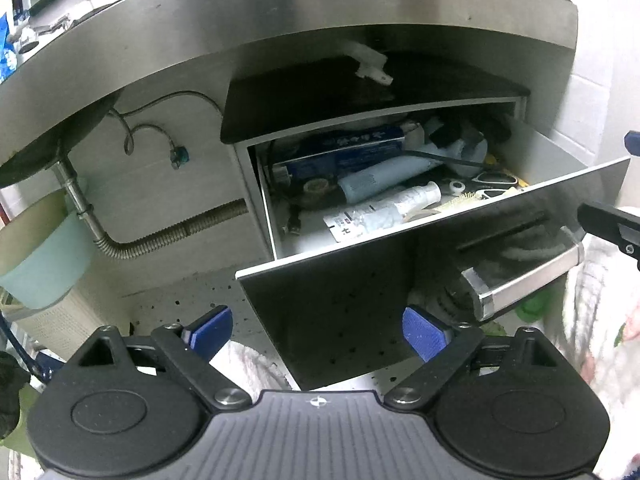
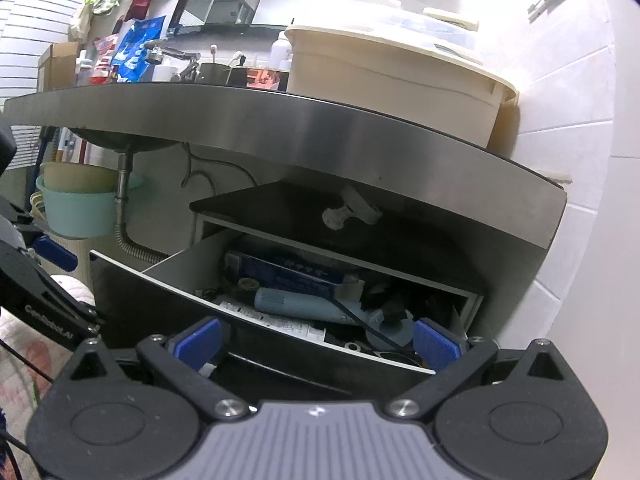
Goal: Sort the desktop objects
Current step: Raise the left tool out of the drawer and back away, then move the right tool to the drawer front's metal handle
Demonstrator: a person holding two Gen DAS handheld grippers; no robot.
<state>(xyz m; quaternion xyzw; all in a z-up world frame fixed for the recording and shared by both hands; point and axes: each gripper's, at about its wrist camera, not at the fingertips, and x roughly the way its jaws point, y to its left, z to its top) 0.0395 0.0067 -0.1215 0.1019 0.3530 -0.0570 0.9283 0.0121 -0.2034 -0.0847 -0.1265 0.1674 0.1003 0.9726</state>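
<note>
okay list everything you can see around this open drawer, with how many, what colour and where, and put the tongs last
drawer: one, dark front with white walls, pulled open under the counter
drawer handle: one, silver, on the drawer front
blue box: one, dark blue, at the back of the drawer
pale blue tube: one, lying across the middle of the drawer
white bottle: one, lying near the drawer front
counter edge: one, brushed steel, above the drawer
cream bin: one, on the counter, right side
drain hose: one, metal, corrugated, left of the drawer
green basin: one, pale green, under the sink
left tongs: open, blue pads, in front of the drawer front
right tongs: open, blue pads, at the drawer's front edge
</note>
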